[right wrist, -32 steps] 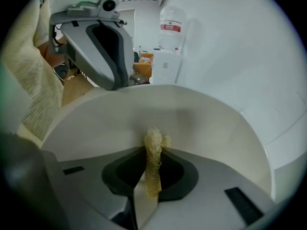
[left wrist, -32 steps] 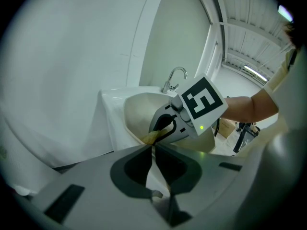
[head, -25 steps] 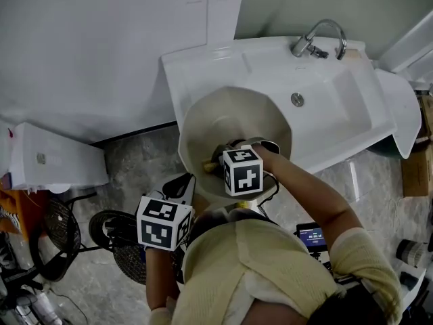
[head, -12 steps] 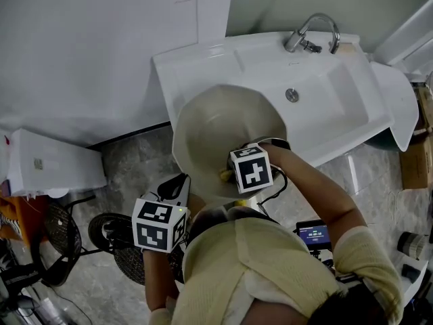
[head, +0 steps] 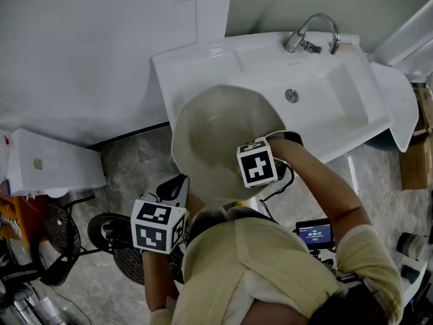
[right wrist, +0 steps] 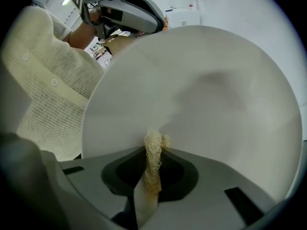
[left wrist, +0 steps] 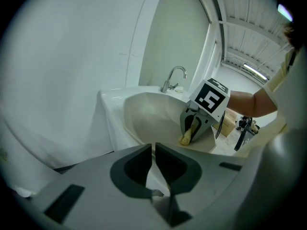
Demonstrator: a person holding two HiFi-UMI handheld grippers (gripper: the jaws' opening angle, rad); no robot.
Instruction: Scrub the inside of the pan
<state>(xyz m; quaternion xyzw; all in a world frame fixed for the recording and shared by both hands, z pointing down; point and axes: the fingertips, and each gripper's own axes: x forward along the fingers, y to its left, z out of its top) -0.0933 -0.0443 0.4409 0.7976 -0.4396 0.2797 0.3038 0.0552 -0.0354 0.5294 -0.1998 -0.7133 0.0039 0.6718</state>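
While right claw pinches scrubber | pan touching scrubber tip

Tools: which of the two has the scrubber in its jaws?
The right tool, clamped on the fibrous yellowish scrubber against the pan inside; the left tool grips the pan's edge instead.

Pan: pale, smooth, matt inside, no shine. Scrubber: rough, fibrous, yellowish, loofah-like. Sink: white, glossy, looks ceramic. Tap: polished metal. Left gripper & right gripper: smooth matt grey plastic. Sleeve: cream woven cloth, open texture. Floor: grey marbled stone look, slight sheen.
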